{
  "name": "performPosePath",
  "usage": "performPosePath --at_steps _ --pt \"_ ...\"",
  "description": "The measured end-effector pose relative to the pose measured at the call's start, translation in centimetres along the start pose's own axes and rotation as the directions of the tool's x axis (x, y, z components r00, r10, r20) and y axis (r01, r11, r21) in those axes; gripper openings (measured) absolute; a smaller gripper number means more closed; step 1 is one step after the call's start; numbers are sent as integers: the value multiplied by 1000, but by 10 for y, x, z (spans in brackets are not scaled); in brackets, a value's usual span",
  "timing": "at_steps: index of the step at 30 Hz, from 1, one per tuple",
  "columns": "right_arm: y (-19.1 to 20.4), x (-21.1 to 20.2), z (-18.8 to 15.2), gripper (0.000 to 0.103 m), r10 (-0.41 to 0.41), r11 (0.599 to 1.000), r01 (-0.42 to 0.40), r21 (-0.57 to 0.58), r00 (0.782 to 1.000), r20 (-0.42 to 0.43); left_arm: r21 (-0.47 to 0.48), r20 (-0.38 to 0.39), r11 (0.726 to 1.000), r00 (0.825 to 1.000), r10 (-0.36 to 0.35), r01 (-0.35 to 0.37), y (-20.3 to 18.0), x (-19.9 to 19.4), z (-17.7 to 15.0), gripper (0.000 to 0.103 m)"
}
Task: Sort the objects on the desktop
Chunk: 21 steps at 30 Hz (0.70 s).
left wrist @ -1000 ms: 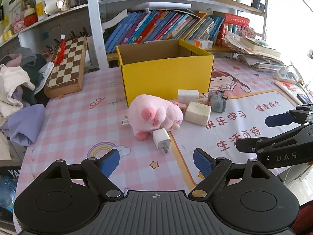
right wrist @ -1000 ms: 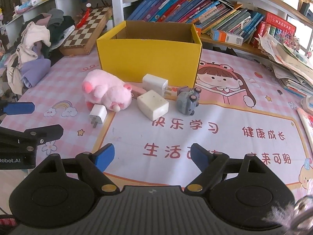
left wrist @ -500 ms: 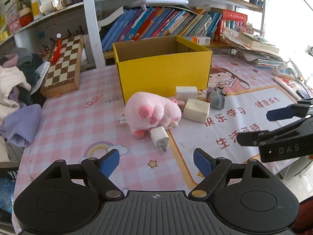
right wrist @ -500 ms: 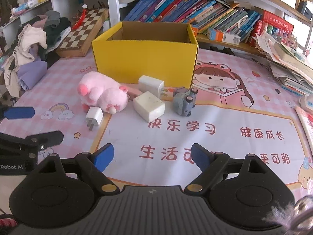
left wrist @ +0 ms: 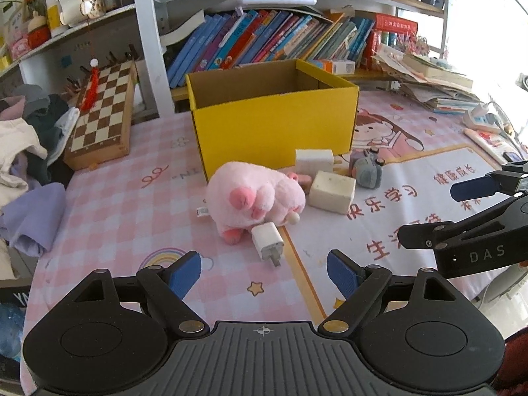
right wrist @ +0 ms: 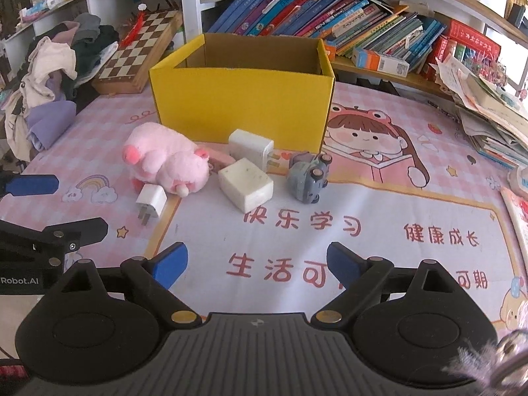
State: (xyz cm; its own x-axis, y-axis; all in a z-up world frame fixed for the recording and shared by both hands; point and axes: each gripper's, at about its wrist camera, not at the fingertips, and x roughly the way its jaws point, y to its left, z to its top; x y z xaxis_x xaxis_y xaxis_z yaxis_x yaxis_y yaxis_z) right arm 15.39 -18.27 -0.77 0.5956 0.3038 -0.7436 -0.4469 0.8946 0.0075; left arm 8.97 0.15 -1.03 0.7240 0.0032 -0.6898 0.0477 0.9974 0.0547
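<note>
An open yellow box (left wrist: 274,122) (right wrist: 241,105) stands on the pink mat. In front of it lie a pink plush pig (left wrist: 254,198) (right wrist: 165,161), a small white plug charger (left wrist: 268,241) (right wrist: 151,200), a white block (left wrist: 331,191) (right wrist: 246,184), a white charger (left wrist: 313,160) (right wrist: 250,145) and a grey toy car (left wrist: 366,170) (right wrist: 308,176). My left gripper (left wrist: 264,274) is open and empty, just short of the small charger. My right gripper (right wrist: 255,265) is open and empty, short of the white block.
A chessboard (left wrist: 102,115) leans at the back left beside a heap of clothes (left wrist: 26,151). Shelves of books (left wrist: 264,46) run behind the box. Stacked papers (right wrist: 491,115) lie at the right. Each gripper shows at the edge of the other's view (left wrist: 478,217) (right wrist: 49,211).
Both grippers have drawn slightly back and up from the objects; the objects on the mat have not moved. Both stay open.
</note>
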Motion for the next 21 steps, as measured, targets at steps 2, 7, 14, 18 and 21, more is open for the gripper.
performPosePath --at_steps 2,7,14,18,21 --pt "-2 1 2 91 2 1000 -2 1 1000 0 -7 4 1000 1000 7 -7 1 1 1 89" --pt "-6 9 6 91 17 1000 -17 6 1000 -18 -24 -9 1000 1000 19 -19 3 5 2 89" --pt "-8 18 15 91 30 999 -31 -10 999 -22 -31 -22 999 999 28 -29 4 14 6 89" --pt "-11 22 21 91 33 999 -34 -22 999 -17 -46 -18 999 1000 22 -23 4 19 10 89" --pt "-15 25 24 89 37 999 -37 -28 999 -22 -63 -21 998 1000 19 -20 4 24 13 89"
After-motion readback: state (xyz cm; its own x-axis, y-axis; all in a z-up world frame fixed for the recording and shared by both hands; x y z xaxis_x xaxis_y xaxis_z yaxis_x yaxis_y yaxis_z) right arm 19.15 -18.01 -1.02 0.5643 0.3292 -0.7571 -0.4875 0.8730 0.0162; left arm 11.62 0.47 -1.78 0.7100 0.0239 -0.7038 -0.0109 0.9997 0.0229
